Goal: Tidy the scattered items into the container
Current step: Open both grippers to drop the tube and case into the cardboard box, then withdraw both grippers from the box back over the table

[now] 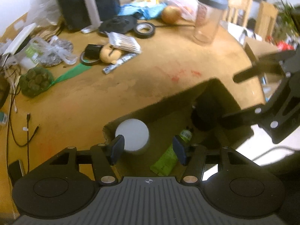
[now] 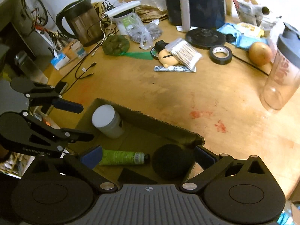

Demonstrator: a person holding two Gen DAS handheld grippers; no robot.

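Both the left gripper (image 1: pixel 148 148) and the right gripper (image 2: pixel 148 157) are held with fingers spread and empty over the cardboard box (image 2: pixel 142 117) at the near edge of the wooden table (image 2: pixel 168 93), in which a white-lidded jar (image 2: pixel 106 121), a green tube (image 2: pixel 121 157) and a dark round object (image 2: pixel 171 161) are already seen. Toward the far edge, a bag of cotton swabs (image 2: pixel 184 53) is seen lying on a tan soft toy (image 2: pixel 166 59), just beside a roll of black tape (image 2: pixel 220 54). The bag is judged light, soft and slippery, best pinched across its narrow middle, while the tape is judged stiff and best taken across its rim.

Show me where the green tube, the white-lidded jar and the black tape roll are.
green tube (image 2: pixel 121 157), right wrist view, middle of its body
white-lidded jar (image 2: pixel 103 116), right wrist view, its lid
black tape roll (image 2: pixel 220 54), right wrist view, its ring
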